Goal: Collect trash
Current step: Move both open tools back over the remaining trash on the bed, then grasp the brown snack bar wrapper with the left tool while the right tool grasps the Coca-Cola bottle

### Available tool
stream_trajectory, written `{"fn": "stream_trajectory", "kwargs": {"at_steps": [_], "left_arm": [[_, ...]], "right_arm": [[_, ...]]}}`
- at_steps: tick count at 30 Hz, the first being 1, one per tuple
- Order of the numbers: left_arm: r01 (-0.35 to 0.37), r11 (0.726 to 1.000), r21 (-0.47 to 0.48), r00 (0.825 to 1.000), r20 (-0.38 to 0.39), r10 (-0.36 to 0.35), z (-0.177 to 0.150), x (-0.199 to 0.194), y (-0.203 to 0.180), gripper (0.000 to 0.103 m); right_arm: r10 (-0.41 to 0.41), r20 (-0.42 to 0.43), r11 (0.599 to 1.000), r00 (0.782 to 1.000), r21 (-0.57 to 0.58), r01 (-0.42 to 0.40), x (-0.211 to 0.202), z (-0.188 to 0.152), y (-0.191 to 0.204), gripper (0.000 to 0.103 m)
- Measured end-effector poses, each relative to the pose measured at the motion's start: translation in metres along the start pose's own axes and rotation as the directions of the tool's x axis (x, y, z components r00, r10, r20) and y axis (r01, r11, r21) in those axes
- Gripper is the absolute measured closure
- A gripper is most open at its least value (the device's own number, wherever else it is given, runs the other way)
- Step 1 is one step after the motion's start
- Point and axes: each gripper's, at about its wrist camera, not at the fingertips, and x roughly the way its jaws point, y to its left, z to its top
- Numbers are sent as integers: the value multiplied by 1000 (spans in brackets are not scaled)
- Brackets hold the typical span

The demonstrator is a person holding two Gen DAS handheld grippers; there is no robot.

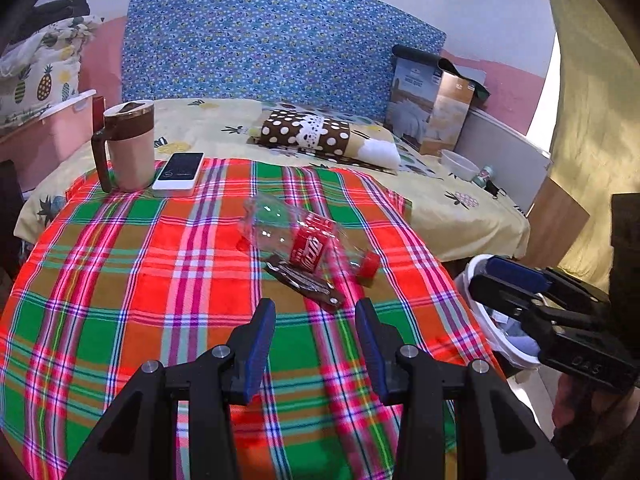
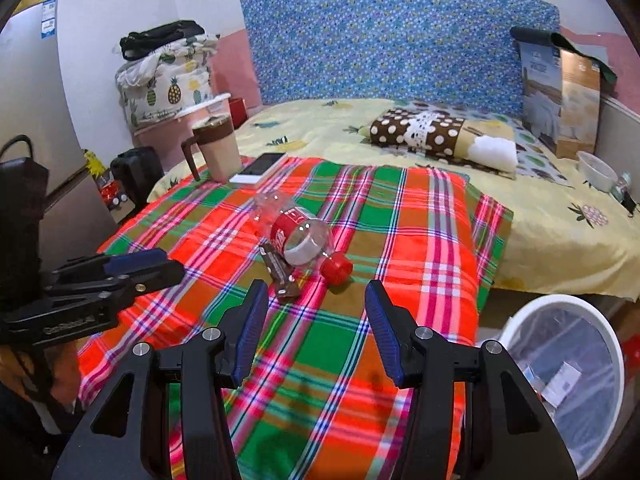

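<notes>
Bright plaid cloth point(image 1: 160, 280) in red, green, tan and pink stripes. Clear plastic bottle point(image 1: 296, 232) with red label and red cap point(image 1: 370, 266). Dark brown wrapper point(image 1: 306, 282) beside it. Cream mug point(image 1: 128, 144) with brown lid and handle. White-edged phone point(image 1: 180, 172), black screen. Pale yellow bedsheet point(image 1: 460, 208) printed with pineapples. Blue floral headboard point(image 1: 272, 40). Brown pillow point(image 1: 312, 132) with white dots. White bin point(image 2: 568, 360). Black claws point(image 1: 316, 308) point(image 2: 316, 292) with blue pads.
</notes>
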Motion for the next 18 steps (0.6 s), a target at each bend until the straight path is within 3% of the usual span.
{"fn": "stream_trajectory", "kwargs": {"at_steps": [18], "left_arm": [[-4,998,-65,998,-63,0,4,45,37,62]], "right_arm": [[34,-126,996,991,-81,-45,81,17,-9,51]]}}
